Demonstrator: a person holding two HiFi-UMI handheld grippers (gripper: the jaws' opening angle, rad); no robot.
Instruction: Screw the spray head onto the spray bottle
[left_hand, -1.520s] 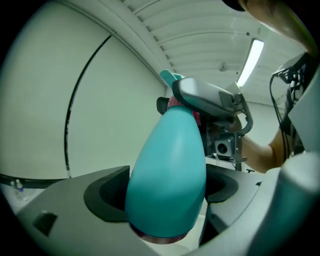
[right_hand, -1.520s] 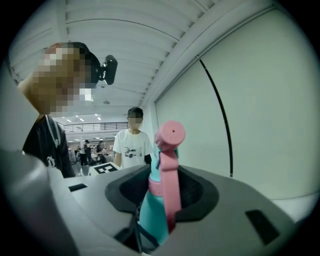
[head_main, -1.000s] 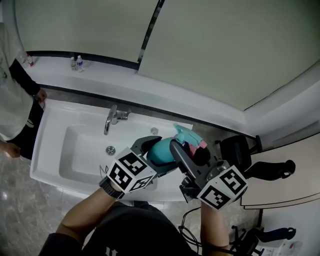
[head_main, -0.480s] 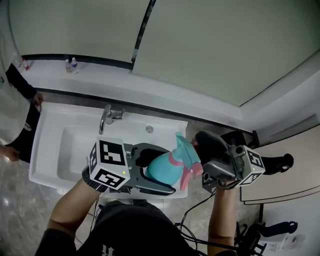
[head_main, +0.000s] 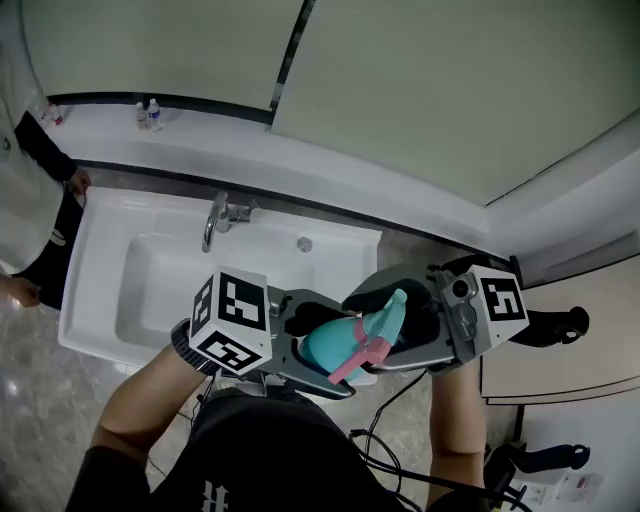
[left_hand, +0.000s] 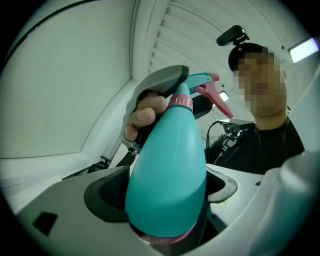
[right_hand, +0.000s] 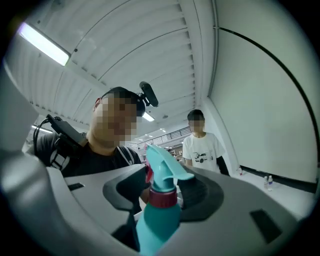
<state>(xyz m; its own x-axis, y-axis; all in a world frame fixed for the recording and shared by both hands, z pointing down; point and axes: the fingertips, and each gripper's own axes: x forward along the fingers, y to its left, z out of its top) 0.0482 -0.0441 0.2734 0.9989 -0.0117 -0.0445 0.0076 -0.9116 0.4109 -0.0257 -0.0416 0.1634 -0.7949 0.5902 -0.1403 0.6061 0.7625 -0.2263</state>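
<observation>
Glossy sink (head_main: 88, 300); left gripper (head_main: 328, 346) clamps teardrop bottle (left_hand: 167, 170), right gripper (right_hand: 164, 193) (just opened) straddles sprayer (right_hand: 163, 171).

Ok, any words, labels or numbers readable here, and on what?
None can be read.
Marker cubes: square patterns only, no letters.
Small bottles on the ledge: labels too small.
Bystander's T-shirt: print too blurred.
Spray bottle: no label shows.

No legible text, brand or number in any view. Labels on the two small bottles (head_main: 152, 112) on the ledge (head_main: 300, 165) are too small to read. The dark print on the bystander's white T-shirt (right_hand: 202, 150) is indistinct.
</observation>
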